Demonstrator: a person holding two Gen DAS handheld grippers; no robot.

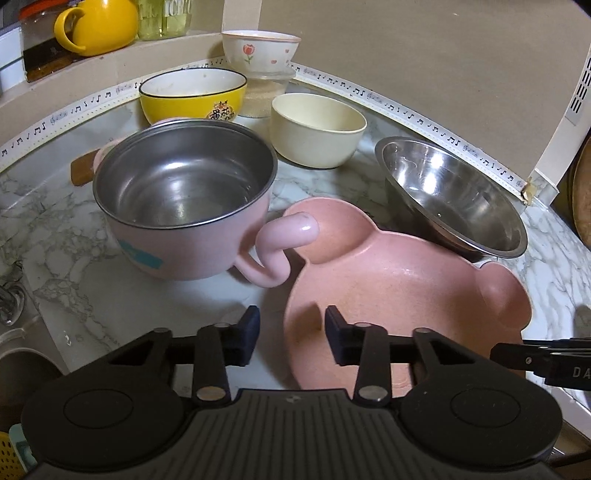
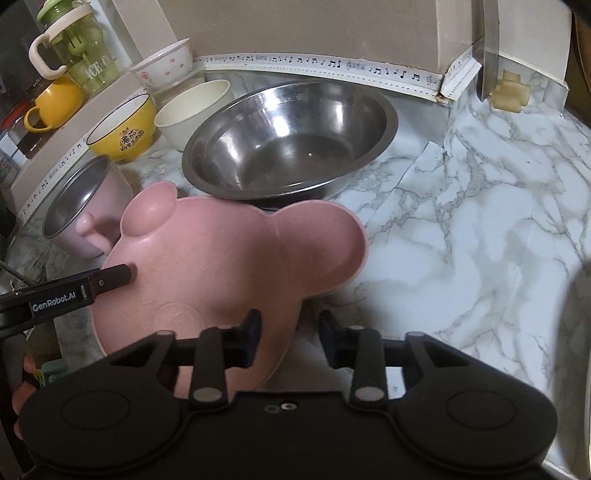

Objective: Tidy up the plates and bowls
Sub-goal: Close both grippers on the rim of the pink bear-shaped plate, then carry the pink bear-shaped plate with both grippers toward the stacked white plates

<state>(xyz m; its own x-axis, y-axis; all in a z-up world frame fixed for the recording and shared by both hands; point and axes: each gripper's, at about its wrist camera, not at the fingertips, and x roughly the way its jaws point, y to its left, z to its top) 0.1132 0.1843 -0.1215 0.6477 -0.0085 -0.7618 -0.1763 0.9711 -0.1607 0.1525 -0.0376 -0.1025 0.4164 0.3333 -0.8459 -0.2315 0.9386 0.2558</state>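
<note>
Plates/bowls all sat loose on the marble counter [image 2: 480,206], none nested or stacked on each other, so by my read the task was barely started. Nearest: pink eared plate [image 1: 388,295], straddled on both sides. L gripper [image 1: 291,334] had one finger inside the plate, the other outside its left rim; a gap showed between the pads, so the rim was bracketed but pinch not confirmed, can't tell if it bit. R gripper [image 2: 290,338] sat the same way on the plate's right edge, left finger over the plate, right finger over bare counter, jaws part-closed, contact also unclear. Plate looked tilted, far edge leaning on the steel bowl [image 2: 291,140]. Just left of the plate: pink mug-pot w/ steel liner [image 1: 184,206], its curled handle overlapping the plate's ear. Further back: cream bowl [image 1: 317,129], yellow bowl [image 1: 192,96], then white flower bowl [image 1: 260,50] perched on a clear lidded tub [image 1: 266,92] by the wall. Yellow mug [image 1: 98,26] on the ledge, prob. not part of the job. Left to do: lift the plate, place it, then sort all the bowls.
</note>
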